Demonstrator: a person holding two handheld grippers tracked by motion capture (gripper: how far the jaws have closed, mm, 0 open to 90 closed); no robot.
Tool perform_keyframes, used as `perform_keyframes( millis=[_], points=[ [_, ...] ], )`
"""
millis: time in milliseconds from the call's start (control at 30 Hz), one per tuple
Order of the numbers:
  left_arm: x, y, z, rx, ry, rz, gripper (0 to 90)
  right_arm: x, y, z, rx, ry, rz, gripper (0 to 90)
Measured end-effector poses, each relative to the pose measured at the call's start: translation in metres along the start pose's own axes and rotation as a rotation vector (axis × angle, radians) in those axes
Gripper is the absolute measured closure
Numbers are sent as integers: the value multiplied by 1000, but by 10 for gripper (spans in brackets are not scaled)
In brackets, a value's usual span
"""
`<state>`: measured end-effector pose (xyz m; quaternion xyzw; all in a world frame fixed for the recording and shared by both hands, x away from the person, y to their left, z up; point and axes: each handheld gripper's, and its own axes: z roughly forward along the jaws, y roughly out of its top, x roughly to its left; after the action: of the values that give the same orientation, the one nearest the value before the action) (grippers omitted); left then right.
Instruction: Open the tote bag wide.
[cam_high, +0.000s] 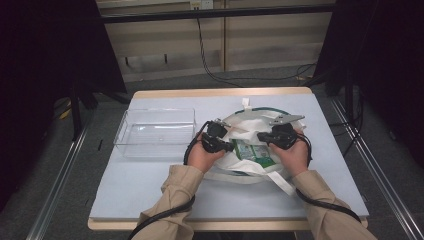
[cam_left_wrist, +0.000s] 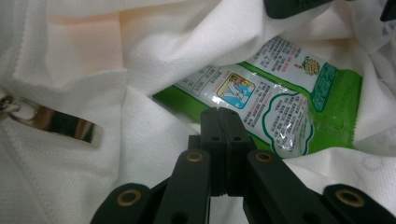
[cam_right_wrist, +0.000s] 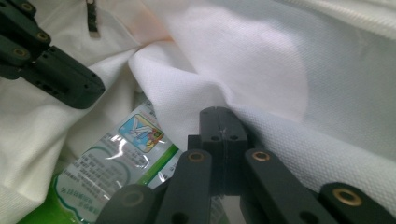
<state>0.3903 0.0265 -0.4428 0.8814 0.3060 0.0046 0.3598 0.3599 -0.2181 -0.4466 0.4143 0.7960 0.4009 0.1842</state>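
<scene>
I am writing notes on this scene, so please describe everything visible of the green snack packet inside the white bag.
The green snack packet is a flat pouch of glossy, crinkled plastic film, bright green at its edges with white panels of small print, a little cartoon picture and a round logo. It lies slanted inside the open white fabric bag, partly covered by the bag's folds. It looks sealed. The shut left tool points at it; whether it touches is unclear.

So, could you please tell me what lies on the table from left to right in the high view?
Clear plastic box → left gripper → green packet in the white bag → right gripper.
</scene>
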Motion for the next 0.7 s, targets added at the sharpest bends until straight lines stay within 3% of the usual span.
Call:
perform_keyframes(
  millis=[67,133,200,267,367,400,533,633,667,700],
  points=[
    [-1,-1,1,-8,1,-18,900,-1,0,1,1,0,6,900],
    [2,-2,-1,20,-5,27,900,-3,-1,2,-1,-2,10,900],
    [-1,-3,0,-3,-1,-16,900,-4,0,3,-3,-13,14,900],
    [-1,-4,1,-7,-3,-22,900,-5,0,4,-4,-17,20,900],
    [-1,-4,1,-5,-3,-21,900,-8,0,5,-5,-20,38,900],
    [1,-4,-1,23,-4,17,900,-9,0,6,-8,-20,40,900],
    [1,-4,-1,22,-6,14,900,-12,0,6,-14,-34,49,900],
    [-1,-6,1,1,-4,-16,900,-16,-2,7,-23,-38,65,900],
    [1,-6,0,29,-3,19,900,-16,-3,7,-27,-44,66,900],
    [2,-6,0,35,-2,29,900,-17,-4,6,-25,-45,70,900]
  ],
)
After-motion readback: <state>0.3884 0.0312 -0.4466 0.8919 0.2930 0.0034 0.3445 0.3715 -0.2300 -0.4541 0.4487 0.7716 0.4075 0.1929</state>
